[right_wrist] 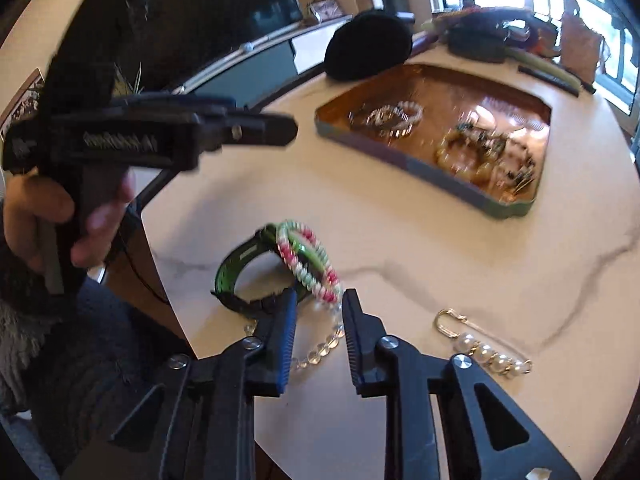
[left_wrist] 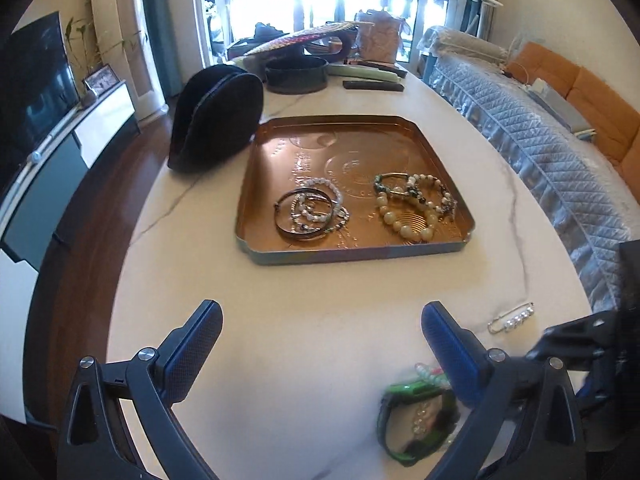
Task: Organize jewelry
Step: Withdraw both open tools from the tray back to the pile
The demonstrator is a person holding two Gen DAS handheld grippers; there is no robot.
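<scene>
I am starting at 9 o'clock in the left wrist view, where a black pouch [left_wrist: 216,120] is standing off the tray's corner, out of my working lane. The left gripper [left_wrist: 324,340] is hanging over bare table [left_wrist: 320,288] with its tongs spread as wide as they go and nothing between them. I judge it is waiting clear so it does not crowd the other hand.

At 12 o'clock from those tongs, the copper tray [left_wrist: 356,258] is serving as the collecting place. It is already holding 2 groups: thin bangles [left_wrist: 308,212] at its 7 o'clock and cream bead bracelets [left_wrist: 412,208] at its 5 o'clock. Keeping the groups apart is probably meant to stop them tangling.

Moving right, 3 loose pieces are lying together near the table's edge: a green strap [right_wrist: 240,256], a pink-and-green bead bracelet [right_wrist: 308,260] leaning across it, and a clear bead strand [right_wrist: 316,352]. The right gripper [right_wrist: 319,304] is pointing down into this cluster, its tongs narrowly apart and straddling the clear strand. I cannot see the pads actually pressing on the beads, so I am not counting it as gripped. The overlap is making a clean single pick awkward.

At 4 o'clock from those tongs, a pearl pin [right_wrist: 492,354] is lying by itself on the marble, still outside the tray, as is the cluster.
</scene>
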